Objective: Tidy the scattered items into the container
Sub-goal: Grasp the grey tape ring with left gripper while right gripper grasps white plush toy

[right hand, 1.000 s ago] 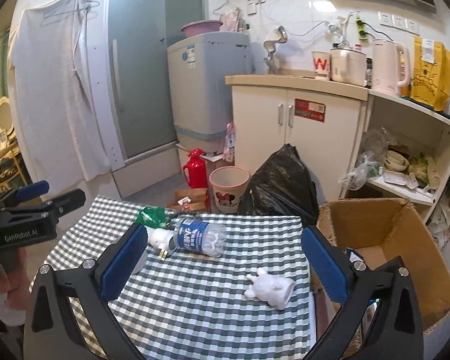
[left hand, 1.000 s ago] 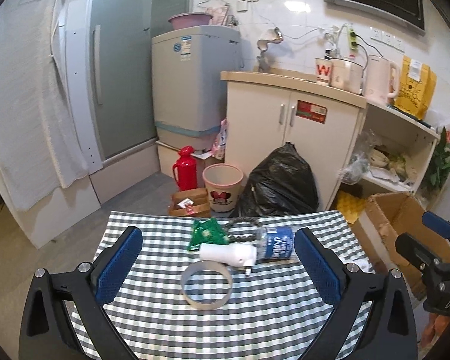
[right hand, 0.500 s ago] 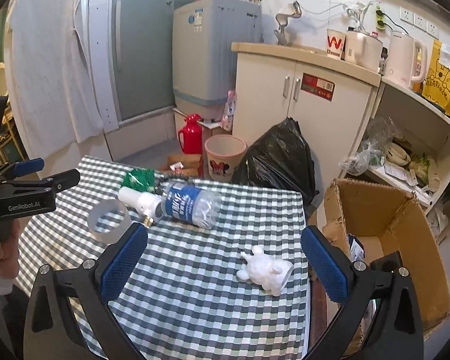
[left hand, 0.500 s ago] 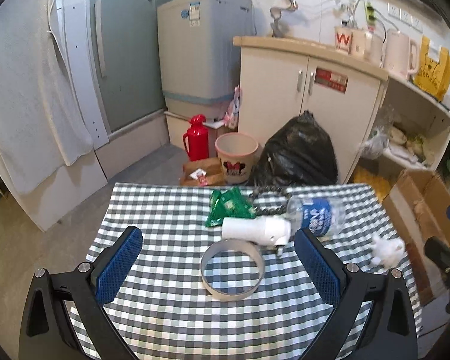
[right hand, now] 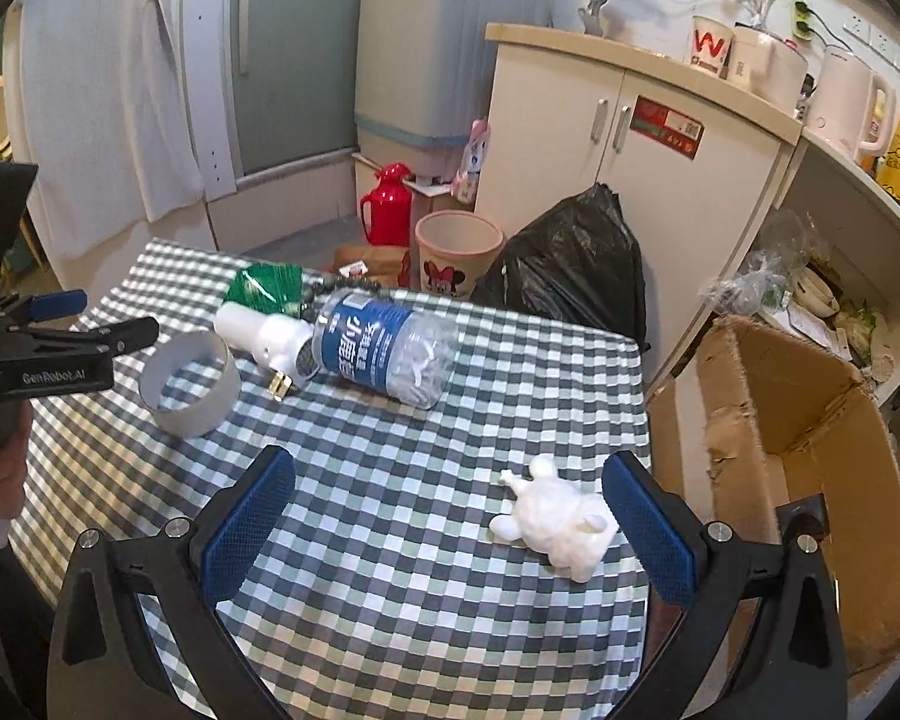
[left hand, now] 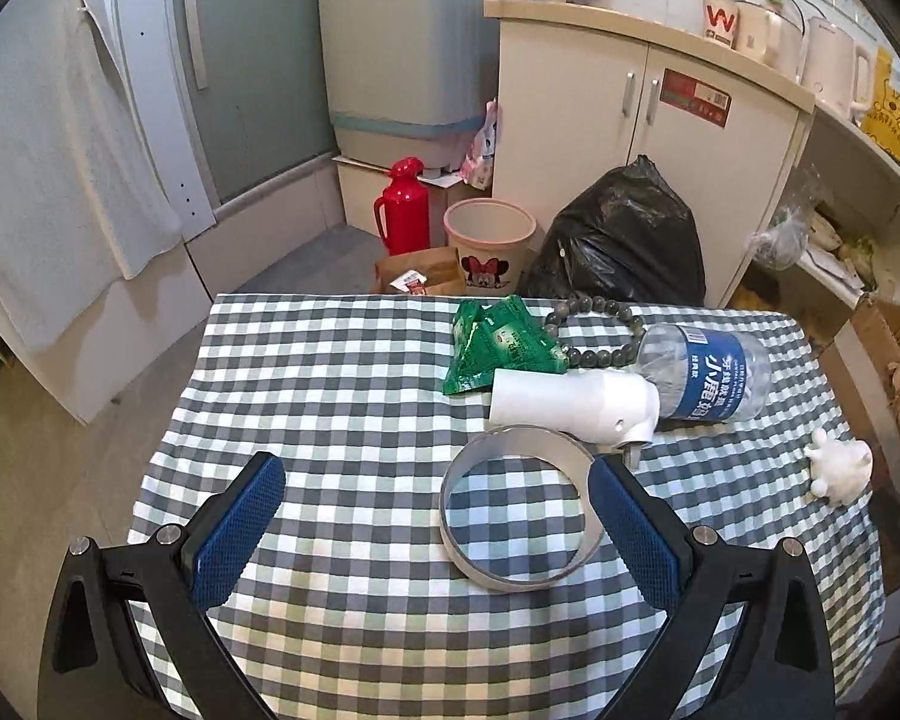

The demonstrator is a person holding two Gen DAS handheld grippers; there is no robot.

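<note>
Risk first, nearest item outward. The white figurine (right hand: 551, 517) lies close to the table (right hand: 390, 600) edge on the cardboard box (right hand: 810, 420) side; a clumsy nudge from one finger could, I judge, push it off onto the floor short of the box. The right gripper (right hand: 450, 531) hangs just short of it, jaws spread wide, empty, the right-hand pad near the figurine, contact unclear.

Left gripper (left hand: 432, 525) also wide and empty. Its right pad overlaps the tape ring (left hand: 519, 507) rim in view; touching or not, cannot tell. The ring is thin-walled and may flex or skid under a squeeze.

Beyond the ring: white plug adapter (left hand: 573, 405), then water bottle (left hand: 705, 378) on its side, which could roll. Farther still, green packets (left hand: 501, 345) and bead bracelet (left hand: 591, 324).

Nothing boxed yet.
</note>
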